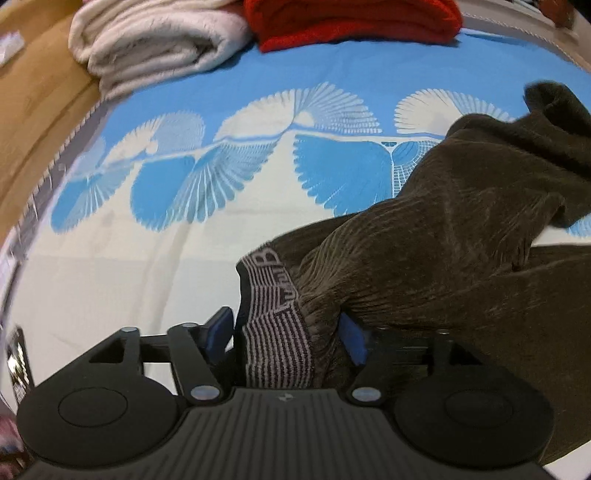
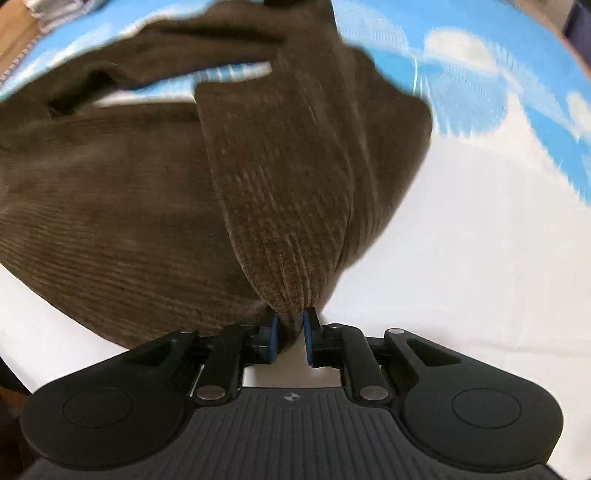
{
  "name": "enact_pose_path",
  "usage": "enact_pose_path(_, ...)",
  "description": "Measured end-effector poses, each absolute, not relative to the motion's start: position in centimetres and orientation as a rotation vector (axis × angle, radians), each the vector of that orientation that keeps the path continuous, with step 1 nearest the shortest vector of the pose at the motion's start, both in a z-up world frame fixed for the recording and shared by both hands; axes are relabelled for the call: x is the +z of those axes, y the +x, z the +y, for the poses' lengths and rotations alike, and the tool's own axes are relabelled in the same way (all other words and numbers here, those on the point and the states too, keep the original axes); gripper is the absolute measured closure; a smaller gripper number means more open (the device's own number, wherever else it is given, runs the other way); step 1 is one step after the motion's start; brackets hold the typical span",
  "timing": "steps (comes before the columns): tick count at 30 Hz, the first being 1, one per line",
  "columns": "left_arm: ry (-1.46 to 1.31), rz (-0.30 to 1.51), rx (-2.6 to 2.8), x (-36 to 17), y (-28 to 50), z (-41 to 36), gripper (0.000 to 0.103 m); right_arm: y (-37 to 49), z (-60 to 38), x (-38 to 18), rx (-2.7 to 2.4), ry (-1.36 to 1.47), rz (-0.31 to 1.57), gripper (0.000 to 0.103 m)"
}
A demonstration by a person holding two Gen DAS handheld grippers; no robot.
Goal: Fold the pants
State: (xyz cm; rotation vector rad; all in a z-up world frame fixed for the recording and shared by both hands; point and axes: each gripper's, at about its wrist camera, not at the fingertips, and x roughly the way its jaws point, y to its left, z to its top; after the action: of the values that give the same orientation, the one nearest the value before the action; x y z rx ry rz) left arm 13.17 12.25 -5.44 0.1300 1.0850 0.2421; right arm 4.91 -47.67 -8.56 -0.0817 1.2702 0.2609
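Brown corduroy pants [image 1: 461, 229] lie bunched on a blue and white patterned sheet [image 1: 184, 147]. My left gripper [image 1: 284, 332] has its blue pads around the striped elastic waistband [image 1: 275, 317], with a wide gap between the jaws. The waistband stands up between them. In the right wrist view my right gripper [image 2: 290, 332] is shut on a pinched fold of the brown pants [image 2: 288, 184], which rise from the pads and spread over the sheet [image 2: 480, 240]. The far part of the pants is blurred.
A folded cream towel [image 1: 155, 40] and a folded red cloth [image 1: 351, 22] lie at the far edge of the sheet. A brown wooden surface [image 1: 33, 110] borders the left side.
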Motion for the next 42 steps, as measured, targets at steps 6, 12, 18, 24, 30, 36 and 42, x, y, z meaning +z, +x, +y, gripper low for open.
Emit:
enact_pose_path(6, -0.027, 1.141, 0.233, -5.8, 12.8, 14.0, 0.017, 6.5, -50.0, -3.6, 0.200, 0.087, 0.979, 0.063)
enact_pose_path(12, 0.001, 1.150, 0.211, -6.1, 12.5, 13.6, 0.015, 10.6, -47.1, -4.6, 0.107, -0.007, 0.926, 0.044)
enact_pose_path(18, 0.017, 1.161, 0.190, -6.4, 12.7, 13.3, 0.010, 13.0, -40.1, -8.6, 0.162, -0.322, 1.027, 0.042)
enact_pose_path(24, 0.010, 1.167, 0.177, -6.6, 12.9, 13.9, 0.010, 14.2, -37.6, -10.6, 0.128, -0.428, 1.086, 0.049)
enact_pose_path(30, -0.009, 1.170, 0.195, -6.5, 12.6, 14.7, 0.010, 14.1, -41.3, -7.9, 0.041, -0.208, 1.010, 0.103)
enact_pose_path(36, -0.007, 1.154, 0.194, -6.0, 11.9, 14.8, 0.010, 9.2, -54.1, -3.5, -0.311, 0.279, 0.877, 0.103)
enact_pose_path(42, -0.003, 1.151, 0.180, -5.7, 11.5, 14.4, 0.010, 4.0, -60.7, -6.8, -0.420, 0.457, 1.022, 0.101)
